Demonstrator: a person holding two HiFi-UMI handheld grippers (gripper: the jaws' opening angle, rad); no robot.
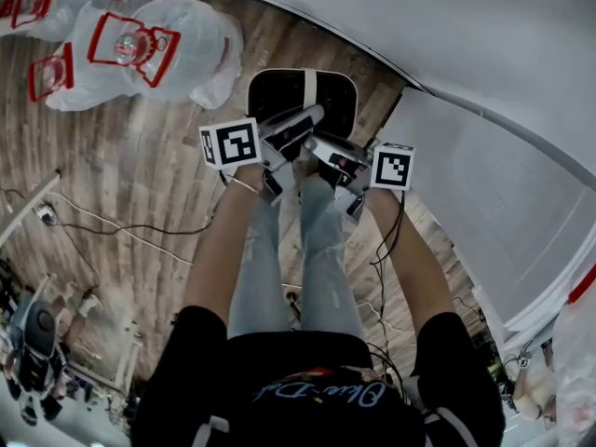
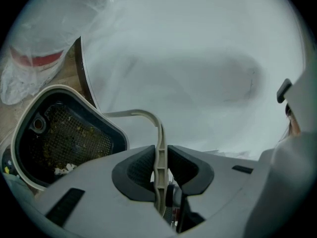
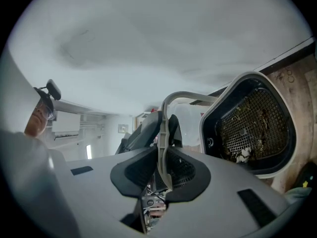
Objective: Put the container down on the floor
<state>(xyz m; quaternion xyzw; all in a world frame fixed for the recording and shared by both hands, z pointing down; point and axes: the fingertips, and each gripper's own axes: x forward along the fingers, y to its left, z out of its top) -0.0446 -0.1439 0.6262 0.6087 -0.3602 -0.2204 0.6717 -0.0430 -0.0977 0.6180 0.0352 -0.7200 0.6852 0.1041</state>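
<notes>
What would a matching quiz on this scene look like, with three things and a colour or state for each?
Things:
1. handle
2. container
3. bag

Descriptions:
a. clear plastic with red print, lying on the floor
b. clamped by the left tool and the right tool
c. dark inside, pale rim

Pairs: 1-b, 2-c, 3-a

Black plastic container (image 1: pixel 279 96) with cream rim and handle (image 2: pixel 159 138), dark mesh inside. Grey-brown wood-grain plank floor (image 1: pixel 140 184). Clear plastic bags (image 1: pixel 200 40) printed with red outlines.
</notes>
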